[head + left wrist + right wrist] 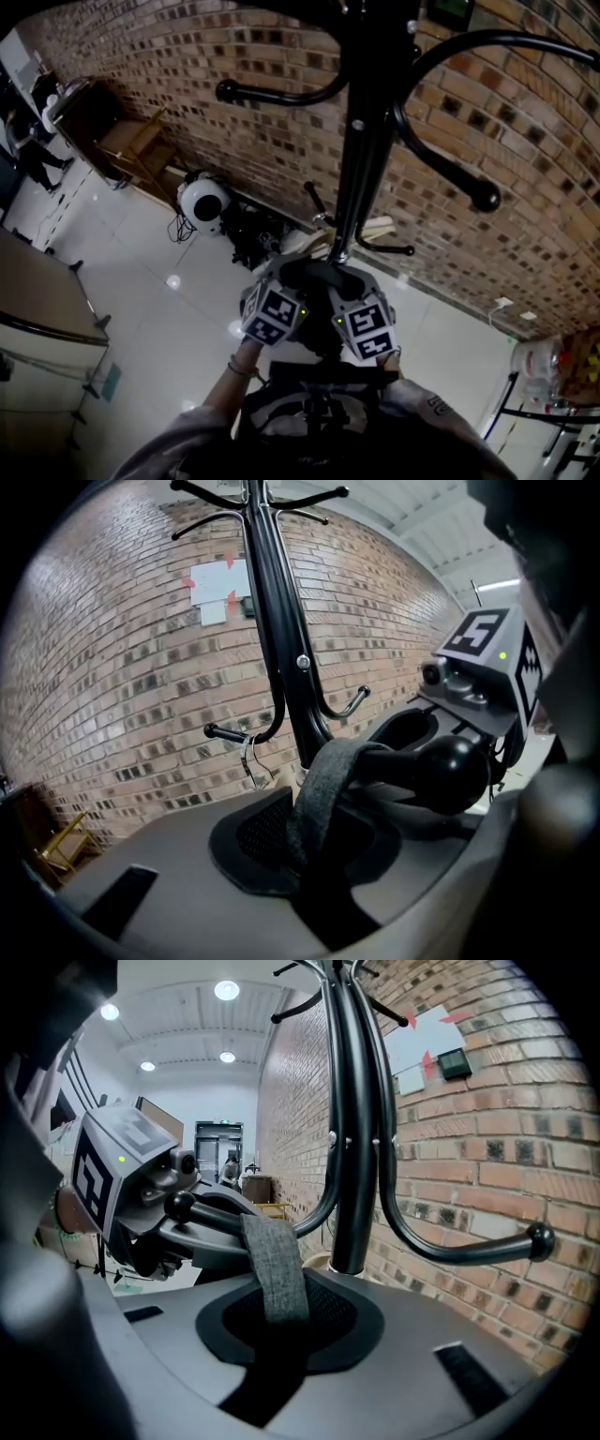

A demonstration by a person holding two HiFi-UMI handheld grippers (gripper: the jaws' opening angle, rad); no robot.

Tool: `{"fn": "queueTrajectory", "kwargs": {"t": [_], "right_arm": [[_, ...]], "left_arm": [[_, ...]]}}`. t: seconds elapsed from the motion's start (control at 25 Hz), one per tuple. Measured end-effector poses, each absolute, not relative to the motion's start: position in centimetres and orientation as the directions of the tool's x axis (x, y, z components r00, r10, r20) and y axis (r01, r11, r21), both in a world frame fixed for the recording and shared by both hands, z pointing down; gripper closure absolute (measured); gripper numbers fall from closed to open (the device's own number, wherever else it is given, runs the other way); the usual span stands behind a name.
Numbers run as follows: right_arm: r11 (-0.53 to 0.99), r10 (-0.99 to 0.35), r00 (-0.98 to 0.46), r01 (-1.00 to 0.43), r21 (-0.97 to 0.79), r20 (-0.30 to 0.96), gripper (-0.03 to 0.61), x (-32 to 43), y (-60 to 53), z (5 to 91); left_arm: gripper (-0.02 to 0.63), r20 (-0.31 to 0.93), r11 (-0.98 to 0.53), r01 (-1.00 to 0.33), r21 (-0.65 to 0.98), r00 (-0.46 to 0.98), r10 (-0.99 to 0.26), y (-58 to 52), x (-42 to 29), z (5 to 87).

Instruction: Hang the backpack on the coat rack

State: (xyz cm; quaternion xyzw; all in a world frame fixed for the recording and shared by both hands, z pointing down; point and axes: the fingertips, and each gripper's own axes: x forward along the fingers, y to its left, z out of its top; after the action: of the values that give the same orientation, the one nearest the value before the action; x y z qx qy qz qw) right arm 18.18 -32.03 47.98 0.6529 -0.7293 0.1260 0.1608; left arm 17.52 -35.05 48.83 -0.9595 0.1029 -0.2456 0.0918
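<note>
- The coat rack (361, 159) is smooth black metal: a round pole with curved arms that end in ball tips. It stands against a rough red-brown brick wall (187, 56).
- The backpack (169, 855) hangs at the pole's foot side, just below a low hook (455, 772). Its top is a smooth grey shell with an oval black mesh patch (323, 1312).
- A flat loop (277, 1274) of coarse grey woven webbing rises from that patch and lies over the hook's arm, behind the ball tip.
- The left hand-held gripper (277, 305) and the right hand-held gripper (366, 323) sit side by side just in front of the pole, their marker cubes facing up, with the backpack below them.
- In both gripper views the grey shell fills the space where the jaws would show, so I cannot tell whether either hand-held gripper is wide, narrow or clamped.
</note>
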Motion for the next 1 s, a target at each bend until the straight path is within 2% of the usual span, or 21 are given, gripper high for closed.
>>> {"fn": "queueTrajectory", "kwargs": {"t": [0.2,0.4,0.52,0.84,1.0], "right_arm": [[0.133,-0.917,-0.115,-0.991,0.022,0.383,0.495,17.8,-31.9,48.1],[0.101,-0.920,-0.089,-0.995,0.011,0.382,0.492,17.8,-31.5,48.2],[0.085,-0.924,-0.090,-0.996,-0.029,0.372,0.471,17.7,-31.0,47.9],[0.002,-0.935,-0.007,-1.000,-0.014,0.354,0.445,17.6,-29.3,47.2],[-0.029,-0.944,0.008,-0.998,-0.060,0.331,0.445,16.8,-27.2,46.9]], "left_arm": [[0.546,0.409,-0.958,-0.133,-0.253,0.883,-0.230,-34.7,17.5,48.0],[0.531,0.387,-0.942,-0.218,-0.254,0.870,-0.306,-34.7,16.9,47.9],[0.481,0.367,-0.946,-0.267,-0.183,0.874,-0.318,-34.5,15.6,47.4],[0.477,0.339,-0.937,-0.344,-0.065,0.875,-0.345,-33.7,10.9,47.8],[0.477,0.332,-0.930,-0.366,-0.029,0.874,-0.354,-33.0,8.3,48.1]]}}
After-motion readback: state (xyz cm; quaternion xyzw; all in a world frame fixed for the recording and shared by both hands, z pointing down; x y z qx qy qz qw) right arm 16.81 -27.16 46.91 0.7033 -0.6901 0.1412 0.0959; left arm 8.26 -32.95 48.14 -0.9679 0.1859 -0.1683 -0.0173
